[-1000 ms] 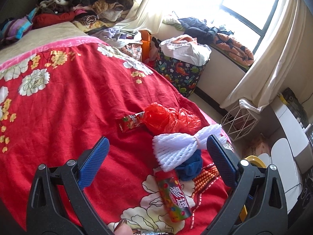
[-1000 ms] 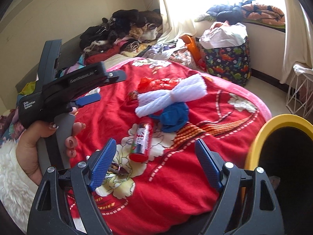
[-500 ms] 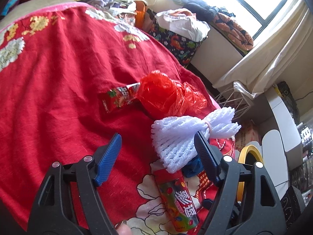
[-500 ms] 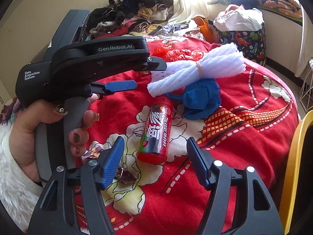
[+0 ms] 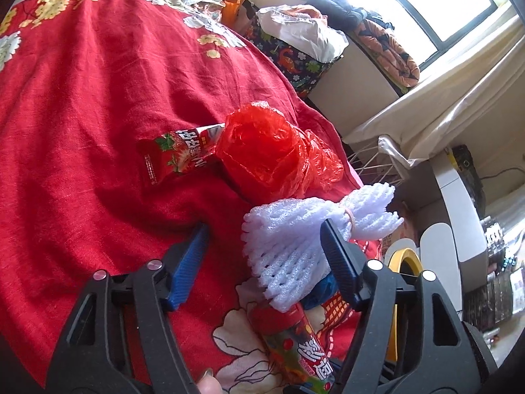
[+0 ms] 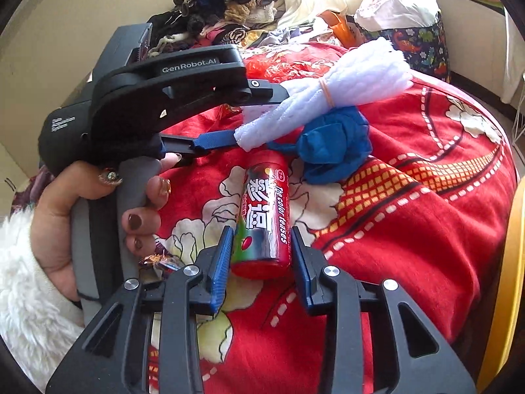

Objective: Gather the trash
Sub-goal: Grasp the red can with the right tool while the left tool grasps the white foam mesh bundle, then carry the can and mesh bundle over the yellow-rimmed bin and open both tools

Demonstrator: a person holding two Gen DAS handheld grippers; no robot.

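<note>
Trash lies on the red flowered bedspread (image 5: 82, 105). A white foam net bundle (image 5: 295, 233) tied with a rubber band sits between the fingers of my open left gripper (image 5: 262, 246), also visible in the right wrist view (image 6: 328, 95). A red candy tube (image 6: 264, 210) lies between the fingers of my right gripper (image 6: 262, 249), which stands narrowly open around its base; contact is unclear. A blue crumpled wad (image 6: 334, 144) lies under the foam. A red plastic bag (image 5: 272, 151) and a red snack wrapper (image 5: 177, 151) lie farther off.
A yellow-rimmed bin (image 6: 512, 262) stands beside the bed at the right. A small foil candy wrapper (image 6: 157, 259) lies by the left hand. A patterned laundry basket (image 5: 295, 55), a white wire basket (image 5: 370, 161) and piled clothes (image 6: 226, 3) lie beyond the bed.
Both grippers moved forward and down. The left one now straddles the foam bundle. The right one has narrowed around the candy tube's base.
</note>
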